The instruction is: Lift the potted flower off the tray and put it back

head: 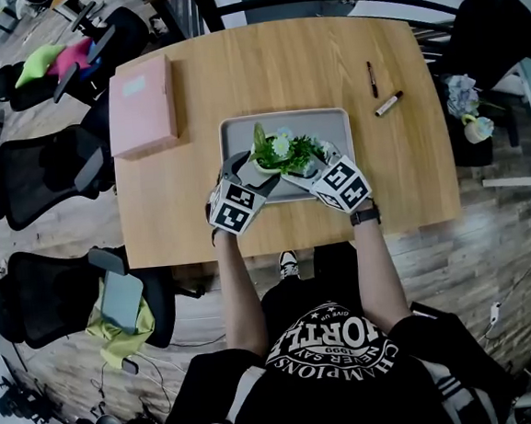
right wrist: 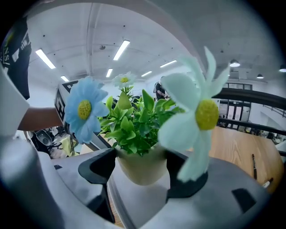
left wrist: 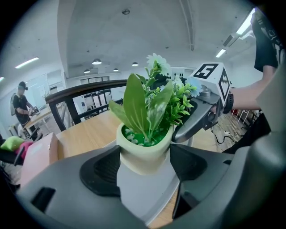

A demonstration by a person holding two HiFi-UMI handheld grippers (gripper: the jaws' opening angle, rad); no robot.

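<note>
The jaws of the left gripper (left wrist: 144,162) and right gripper (right wrist: 142,164) each clamp the potted flower (head: 277,157) by its pot, over the grey tray (head: 333,121) on the worktop (head: 280,67). The person's shirt (head: 345,361) print reads "CHAMPIONS".

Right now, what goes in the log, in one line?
left gripper: jaws shut on potted flower | right gripper: same pot | tray: under it

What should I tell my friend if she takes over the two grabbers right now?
The left gripper is shut on the flower pot.
The right gripper is shut on the same pot from the opposite side.
The pot stands upright over the grey tray on the table; I cannot tell if it is lifted clear.
Done: both grips are on.
Left: lift it off the tray, set it back, let go.
</note>
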